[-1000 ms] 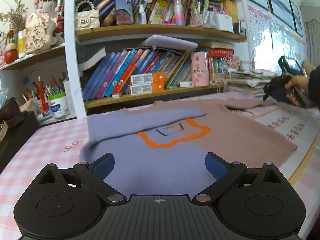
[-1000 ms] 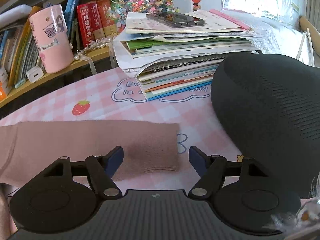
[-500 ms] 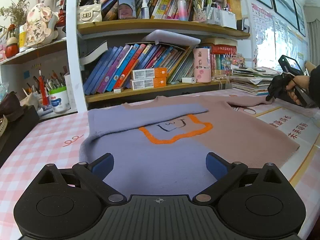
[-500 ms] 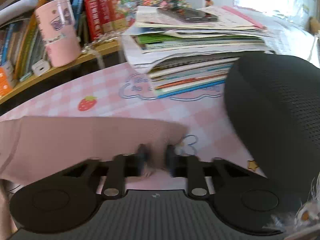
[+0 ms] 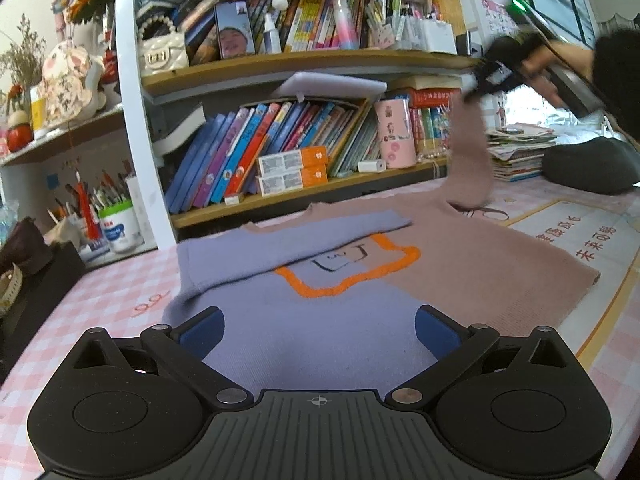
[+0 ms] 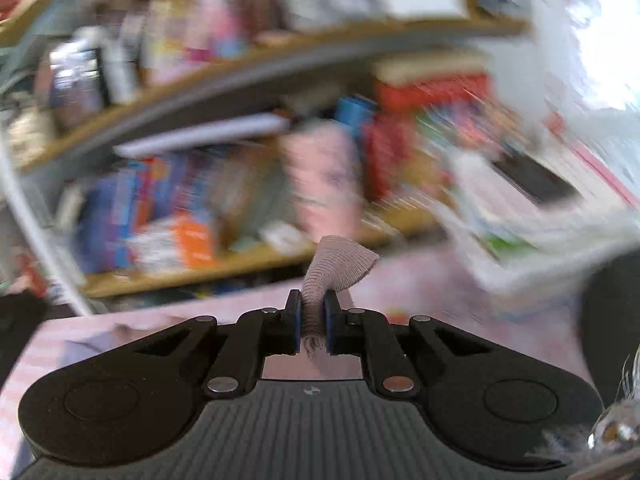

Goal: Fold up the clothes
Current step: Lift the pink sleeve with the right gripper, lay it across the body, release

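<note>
1. Since a second ago, your right gripper has clamped and lifted the mauve knit sleeve.
2. Your left gripper hovers, jaws wide, empty, over the lavender-and-mauve sweater on the pink checked tablecloth.

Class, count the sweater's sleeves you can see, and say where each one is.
2. The purple sleeve lies folded across the sweater's chest; the brown sleeve hangs lifted, its cuff pinched in the right gripper.
</note>
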A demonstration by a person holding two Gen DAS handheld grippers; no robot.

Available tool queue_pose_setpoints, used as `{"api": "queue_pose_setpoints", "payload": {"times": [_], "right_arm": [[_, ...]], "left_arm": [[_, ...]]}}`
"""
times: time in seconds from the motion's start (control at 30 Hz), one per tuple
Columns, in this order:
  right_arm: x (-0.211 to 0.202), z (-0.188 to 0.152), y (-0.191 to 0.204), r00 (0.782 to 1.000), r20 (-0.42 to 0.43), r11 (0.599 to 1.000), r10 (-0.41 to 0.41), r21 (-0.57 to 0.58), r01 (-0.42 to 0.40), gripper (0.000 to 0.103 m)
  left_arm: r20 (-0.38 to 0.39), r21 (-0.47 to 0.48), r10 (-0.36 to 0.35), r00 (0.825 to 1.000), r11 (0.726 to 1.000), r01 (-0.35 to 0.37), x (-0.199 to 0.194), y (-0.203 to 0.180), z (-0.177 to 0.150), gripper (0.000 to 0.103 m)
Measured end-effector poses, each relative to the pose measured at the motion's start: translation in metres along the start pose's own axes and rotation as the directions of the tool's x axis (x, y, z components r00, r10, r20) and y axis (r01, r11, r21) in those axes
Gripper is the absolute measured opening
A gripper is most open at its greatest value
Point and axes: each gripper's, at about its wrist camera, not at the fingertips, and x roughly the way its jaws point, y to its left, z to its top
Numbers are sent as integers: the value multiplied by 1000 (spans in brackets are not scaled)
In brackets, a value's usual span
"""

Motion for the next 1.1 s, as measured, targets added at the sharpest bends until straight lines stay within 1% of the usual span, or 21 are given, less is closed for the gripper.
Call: {"api": "queue_pose_setpoints", "payload": {"times": [0.1,0.27,0.43,0.53,0.7,0.97,1.0,1.03,1.07,1.1], "right_arm": [[7,16,54,998,14,993,68,-100,-67,10],[24,31,125,983,11,968,182,-179,-177,10],[40,29,181,963,-19,935,269,-233,-266,10],[52,20,205,956,-51,919,289,-265,-292,10],[78,0,225,947,-121,909,296,-270,-319,10],[109,-29,231,927,-203,909,314,-216,-355,11],[111,-31,231,923,-209,909,322,-206,-363,12],[112,-33,230,919,-214,908,330,-195,-371,18],[110,-34,228,916,-212,907,341,-182,-380,22],[108,-34,225,912,-208,905,353,-169,-389,29]], "left_arm": [[20,28,-2,1000,1000,1,-3,-4,0,103],[37,61,-5,999,998,3,-5,-9,0,103],[41,54,-1,999,999,-1,-5,-9,0,103],[47,56,0,999,998,-3,-6,-9,-1,103],[55,61,1,998,998,-4,-8,-9,-1,103],[48,67,13,999,998,-16,-6,-11,0,103],[45,68,15,999,998,-18,-6,-11,0,103],[42,69,17,999,997,-20,-5,-12,0,103],[38,71,19,999,997,-21,-5,-12,0,103],[33,72,22,999,997,-24,-4,-12,0,103]]}}
